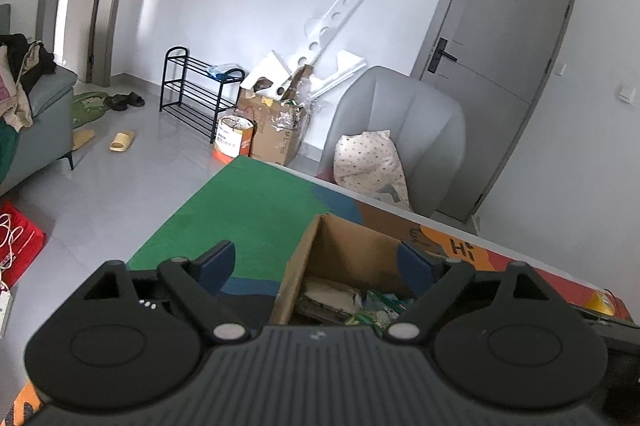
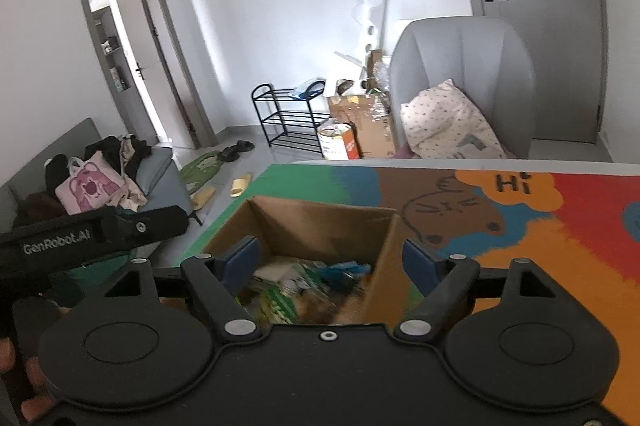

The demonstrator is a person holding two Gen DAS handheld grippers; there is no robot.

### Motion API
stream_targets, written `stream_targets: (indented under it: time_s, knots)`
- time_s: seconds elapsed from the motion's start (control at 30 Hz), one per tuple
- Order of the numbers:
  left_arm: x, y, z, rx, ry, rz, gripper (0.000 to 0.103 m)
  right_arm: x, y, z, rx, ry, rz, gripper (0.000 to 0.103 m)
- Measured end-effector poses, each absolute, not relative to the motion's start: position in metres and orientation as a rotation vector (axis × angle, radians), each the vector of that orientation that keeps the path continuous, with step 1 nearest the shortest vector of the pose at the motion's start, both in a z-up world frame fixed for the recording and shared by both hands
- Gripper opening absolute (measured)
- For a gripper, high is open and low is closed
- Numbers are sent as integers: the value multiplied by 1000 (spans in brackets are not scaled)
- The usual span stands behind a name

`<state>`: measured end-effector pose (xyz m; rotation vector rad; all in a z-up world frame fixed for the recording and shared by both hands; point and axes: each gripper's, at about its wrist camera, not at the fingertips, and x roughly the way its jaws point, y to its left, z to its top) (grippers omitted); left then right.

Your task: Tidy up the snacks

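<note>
An open cardboard box (image 1: 340, 246) (image 2: 320, 222) stands on the colourful mat-covered table (image 1: 256, 209) (image 2: 560, 226). Several snack packets (image 1: 352, 306) (image 2: 296, 286), green, white and blue, lie inside it. My left gripper (image 1: 316, 262) is open and empty, held over the box's left wall. My right gripper (image 2: 332, 258) is open and empty, held above the box's near side, with the snacks showing between its fingers. The left gripper's black body (image 2: 100, 230) shows at the left of the right wrist view.
A grey armchair (image 1: 400, 129) (image 2: 460, 73) with a dotted pillow (image 2: 448, 121) stands behind the table. On the floor are a black shoe rack (image 1: 192, 85), cardboard boxes (image 1: 272, 129), slippers (image 1: 120, 141) and a grey sofa (image 2: 120, 177) with clothes. A yellow object (image 1: 602, 302) lies at the table's right.
</note>
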<state>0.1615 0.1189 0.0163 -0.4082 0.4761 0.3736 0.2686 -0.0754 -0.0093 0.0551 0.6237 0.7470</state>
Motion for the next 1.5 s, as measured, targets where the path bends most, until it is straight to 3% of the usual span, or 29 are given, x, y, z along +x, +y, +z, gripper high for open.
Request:
stream_targets:
  time_s: [0.73, 0.9, 1.5]
  knots:
    - [151, 71, 23, -352, 516, 298, 97, 254, -158, -4, 126, 598, 615, 103]
    - [149, 57, 28, -325, 528, 282, 103, 245, -179, -1, 148, 585, 603, 103]
    - [124, 31, 40, -277, 558, 143, 103, 217, -232, 8, 181, 614, 543, 103]
